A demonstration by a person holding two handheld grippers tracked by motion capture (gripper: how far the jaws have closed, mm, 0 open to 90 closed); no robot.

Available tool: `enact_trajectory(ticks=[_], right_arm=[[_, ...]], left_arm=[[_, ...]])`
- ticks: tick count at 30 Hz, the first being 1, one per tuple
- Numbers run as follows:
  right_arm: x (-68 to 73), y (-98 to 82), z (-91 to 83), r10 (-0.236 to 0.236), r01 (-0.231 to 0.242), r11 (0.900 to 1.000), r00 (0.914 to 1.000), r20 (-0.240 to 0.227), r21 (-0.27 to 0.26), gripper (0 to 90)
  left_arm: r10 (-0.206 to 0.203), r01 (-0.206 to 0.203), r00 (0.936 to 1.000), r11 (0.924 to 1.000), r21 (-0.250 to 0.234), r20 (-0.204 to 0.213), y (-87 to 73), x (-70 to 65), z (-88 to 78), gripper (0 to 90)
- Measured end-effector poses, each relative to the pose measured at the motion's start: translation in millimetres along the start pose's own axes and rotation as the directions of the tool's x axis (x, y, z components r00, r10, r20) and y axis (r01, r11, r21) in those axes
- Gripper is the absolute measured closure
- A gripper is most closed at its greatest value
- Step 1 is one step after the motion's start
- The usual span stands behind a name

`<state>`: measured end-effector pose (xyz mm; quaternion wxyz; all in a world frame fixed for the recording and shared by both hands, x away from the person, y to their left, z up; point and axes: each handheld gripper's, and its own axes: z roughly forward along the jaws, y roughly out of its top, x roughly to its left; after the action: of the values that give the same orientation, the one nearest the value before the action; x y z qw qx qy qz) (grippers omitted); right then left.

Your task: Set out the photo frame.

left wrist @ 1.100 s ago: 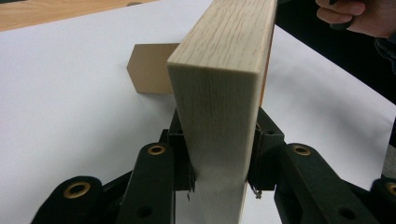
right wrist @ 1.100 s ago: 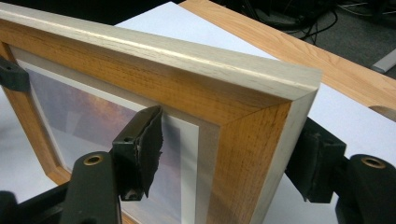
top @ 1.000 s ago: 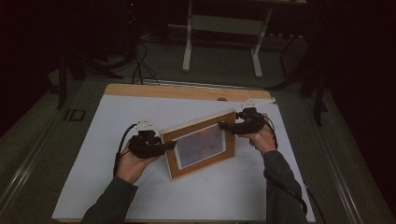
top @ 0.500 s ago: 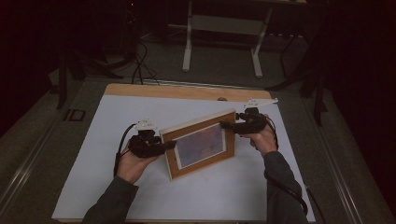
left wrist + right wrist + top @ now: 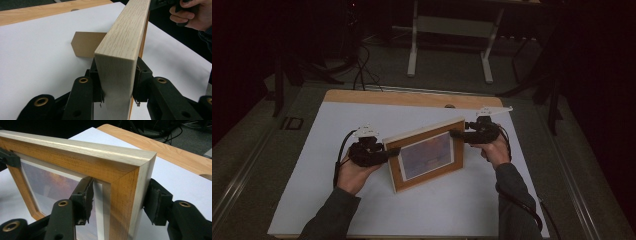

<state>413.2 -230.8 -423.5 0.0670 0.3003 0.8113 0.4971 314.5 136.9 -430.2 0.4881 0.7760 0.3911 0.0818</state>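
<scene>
Since a second ago little has shifted: both hands and the upright wooden picture frame (image 5: 426,155) sit where they were, but the right tool's (image 5: 458,134) jaws have just been closing around the frame's far right corner. In the right gripper view one pad lies against the glass front and the other against the pale outer edge, apparently touching; how firmly they press I cannot tell. The left tool (image 5: 388,152) is clamped on the frame's near left end, its pads (image 5: 140,82) pressed to both faces of the pale wood. Standing on its lower edge, the frame rests on the white sheet (image 5: 312,170) covering the wooden surface (image 5: 362,96), between the two tools. A brown cardboard prop (image 5: 86,43) shows behind the frame.
</scene>
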Motion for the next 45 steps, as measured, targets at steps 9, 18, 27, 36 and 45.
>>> enact_trajectory(ticks=[9,18,27,36,45], right_arm=[[-0.7,-0.8,-4.6,-0.004,0.004,1.000,1.0000,-0.009,0.007,49.7],[0.4,-0.2,-7.3,-0.010,0.010,1.000,0.9999,0.007,0.006,50.5],[1.8,-0.1,-8.6,-0.011,0.011,1.000,0.9995,0.029,-0.008,52.1],[3.7,1.4,-9.7,-0.012,0.014,1.000,0.9988,0.048,-0.028,54.6],[6.2,4.5,-11.5,-0.019,0.022,0.999,0.9969,0.076,-0.039,55.6]], left_arm=[[-0.005,0.005,1.0000,1.0000,-0.001,0.001,1.8,1.2,0.5,67.6],[-0.010,0.010,0.9999,0.9999,-0.005,0.006,6.2,6.0,2.5,66.6],[-0.012,0.012,0.9999,0.9997,-0.021,0.009,10.3,13.7,4.9,64.8],[0.002,-0.002,0.9999,0.9981,-0.062,0.013,13.2,25.4,8.1,62.2],[0.026,-0.023,0.9993,0.9959,-0.087,0.028,18.2,35.0,10.9,61.1]])
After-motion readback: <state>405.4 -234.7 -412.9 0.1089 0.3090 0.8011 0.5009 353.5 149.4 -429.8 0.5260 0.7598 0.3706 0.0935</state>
